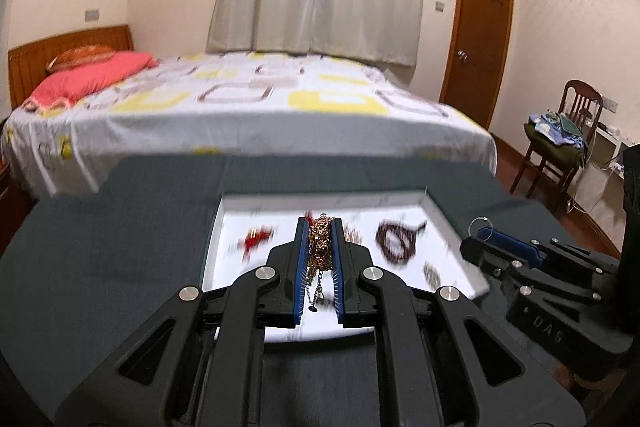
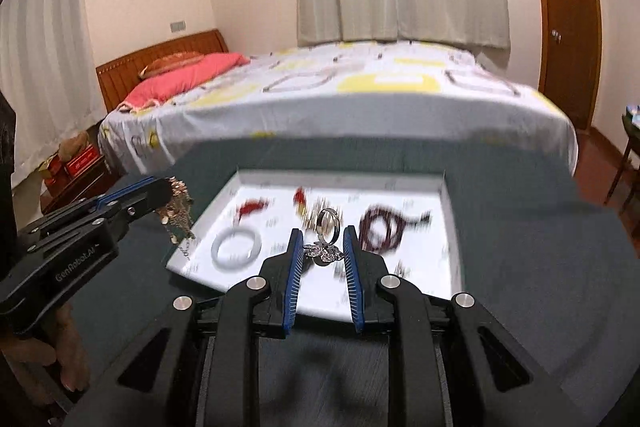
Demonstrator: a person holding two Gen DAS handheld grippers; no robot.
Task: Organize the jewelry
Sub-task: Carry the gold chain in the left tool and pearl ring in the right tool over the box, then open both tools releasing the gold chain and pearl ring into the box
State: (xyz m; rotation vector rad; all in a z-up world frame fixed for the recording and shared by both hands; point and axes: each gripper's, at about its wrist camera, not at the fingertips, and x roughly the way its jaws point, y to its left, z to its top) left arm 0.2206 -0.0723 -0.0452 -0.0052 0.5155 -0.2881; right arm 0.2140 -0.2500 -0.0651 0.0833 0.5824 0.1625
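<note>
A white tray (image 1: 224, 239) of jewelry sits on a dark green table; it also shows in the right wrist view (image 2: 400, 301). My left gripper (image 1: 320, 227) is shut on a bunched gold chain necklace (image 1: 319, 247), held above the tray; the necklace also shows in the right wrist view (image 2: 176, 211). My right gripper (image 2: 323, 239) is shut on a silver ring with a sparkly ornament (image 2: 326, 239), above the tray; its ring also shows in the left wrist view (image 1: 480, 225). In the tray lie a white bangle (image 2: 236, 247), a dark beaded bracelet (image 2: 380, 227) and red earrings (image 2: 252, 206).
The green table (image 1: 100, 267) stands in front of a bed (image 1: 248, 107) with a patterned sheet and pink pillow. A wooden chair (image 1: 568, 143) piled with clothes and a door (image 1: 476, 27) are at the right. Curtains hang behind.
</note>
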